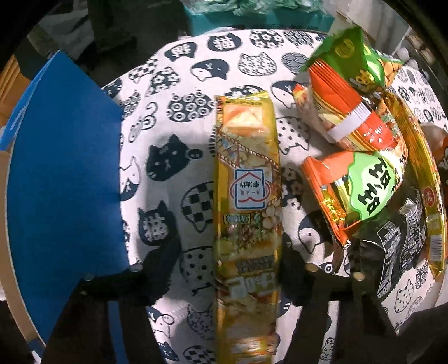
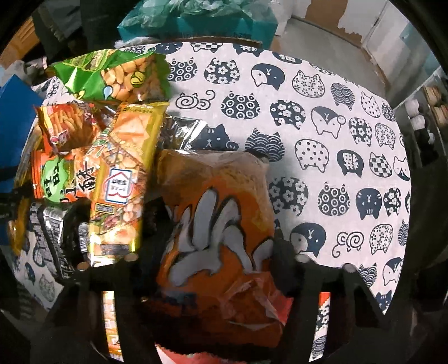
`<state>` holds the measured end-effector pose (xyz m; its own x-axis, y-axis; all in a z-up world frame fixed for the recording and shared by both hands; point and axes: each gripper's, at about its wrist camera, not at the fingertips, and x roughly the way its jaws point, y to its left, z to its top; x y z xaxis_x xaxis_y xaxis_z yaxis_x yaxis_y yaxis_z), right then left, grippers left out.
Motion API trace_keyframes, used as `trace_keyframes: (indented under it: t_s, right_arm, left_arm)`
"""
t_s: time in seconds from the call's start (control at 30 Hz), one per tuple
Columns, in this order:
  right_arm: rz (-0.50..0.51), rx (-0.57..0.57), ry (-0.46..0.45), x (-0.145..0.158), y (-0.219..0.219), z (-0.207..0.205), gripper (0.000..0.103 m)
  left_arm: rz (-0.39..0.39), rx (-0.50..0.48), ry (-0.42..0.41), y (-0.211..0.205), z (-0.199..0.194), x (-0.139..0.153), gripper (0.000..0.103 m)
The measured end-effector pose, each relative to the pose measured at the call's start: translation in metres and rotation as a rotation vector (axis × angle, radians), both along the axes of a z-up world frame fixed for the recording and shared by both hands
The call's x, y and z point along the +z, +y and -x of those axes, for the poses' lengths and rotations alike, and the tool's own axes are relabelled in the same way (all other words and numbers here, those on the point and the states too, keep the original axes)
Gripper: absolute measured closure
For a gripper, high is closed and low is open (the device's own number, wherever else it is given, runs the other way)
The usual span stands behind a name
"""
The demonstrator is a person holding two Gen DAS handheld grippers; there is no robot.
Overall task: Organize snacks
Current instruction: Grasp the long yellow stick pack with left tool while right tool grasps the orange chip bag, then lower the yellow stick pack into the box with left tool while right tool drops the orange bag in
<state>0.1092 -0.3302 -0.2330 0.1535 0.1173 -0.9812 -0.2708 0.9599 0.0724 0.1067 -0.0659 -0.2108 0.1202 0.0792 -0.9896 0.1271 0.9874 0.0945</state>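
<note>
A long yellow snack pack (image 1: 247,196) lies lengthwise on the cat-print tablecloth (image 1: 168,112), between the jaws of my left gripper (image 1: 229,252). The right finger sits at its edge, and cloth shows between the left finger and the pack, so this gripper is open. My right gripper (image 2: 217,249) is shut on a puffy orange snack bag (image 2: 218,201), with a finger against each of its sides. A second yellow pack (image 2: 123,179) lies to the left of the orange bag.
A pile of snacks lies between the two grippers: a green bag (image 1: 350,58), an orange-and-green bag (image 1: 364,182), a black pack (image 1: 397,240). A blue box (image 1: 64,168) stands at the table's left. A teal box (image 2: 196,25) sits behind the table.
</note>
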Motion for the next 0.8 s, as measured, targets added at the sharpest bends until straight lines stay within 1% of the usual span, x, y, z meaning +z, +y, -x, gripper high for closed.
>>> trace_keyframes:
  t_s: [0.03,0.1,0.17,0.33,0.43,0.57,0.63,0.77,0.8]
  right_arm:
    - [0.003,-0.002,-0.006,0.003,0.0,0.002,0.051]
    - [0.008,-0.003,-0.023,0.01,0.0,0.004,0.051]
    - [0.005,-0.012,-0.038,0.017,-0.001,0.005,0.051]
    - [-0.008,-0.037,-0.07,0.036,-0.008,0.004,0.051]
    - [-0.024,-0.046,-0.092,0.045,-0.011,0.009,0.051]
    - [-0.026,-0.049,-0.129,0.059,-0.011,0.012,0.051]
    - [-0.037,-0.054,-0.144,0.068,-0.012,0.015,0.051]
    - [-0.038,-0.05,-0.172,0.077,-0.005,0.019,0.051]
    - [-0.042,-0.05,-0.179,0.08,-0.003,0.02,0.051]
  left_arm:
    - [0.004,0.006,-0.003,0.008,0.009,0.001,0.048]
    - [-0.002,0.014,-0.013,0.015,0.007,0.004,0.064]
    - [-0.006,0.011,-0.026,0.02,0.005,0.01,0.071]
    - [0.019,0.004,-0.044,0.02,0.01,0.02,0.072]
    - [0.028,-0.01,-0.063,0.02,0.015,0.032,0.072]
    - [0.03,-0.028,-0.101,0.017,0.013,0.051,0.072]
    - [0.037,-0.031,-0.117,0.021,0.018,0.06,0.072]
    - [0.041,-0.052,-0.169,0.019,0.022,0.081,0.072]
    - [0.041,-0.056,-0.18,0.013,0.033,0.078,0.072]
